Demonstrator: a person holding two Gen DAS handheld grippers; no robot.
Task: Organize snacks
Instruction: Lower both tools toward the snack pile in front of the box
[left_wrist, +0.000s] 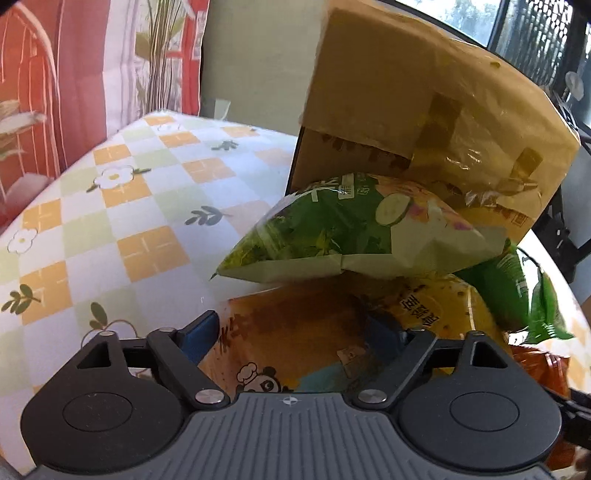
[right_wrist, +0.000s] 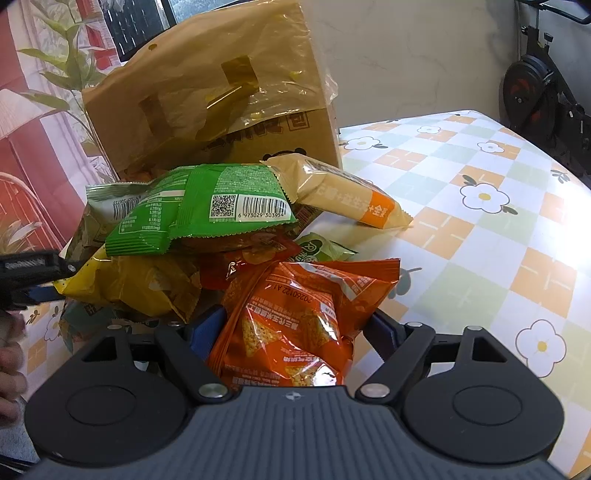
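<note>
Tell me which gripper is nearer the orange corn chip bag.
Right. The right gripper straddles the orange corn chip bag, fingers on either side. The left gripper sits at the far side of the pile, by the yellow bag.

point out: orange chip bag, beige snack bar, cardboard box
orange chip bag (right_wrist: 291, 325), right wrist view, middle of its printed face.
beige snack bar (right_wrist: 347, 195), right wrist view, mid-wrapper.
cardboard box (right_wrist: 207, 103), right wrist view, taped flap.
</note>
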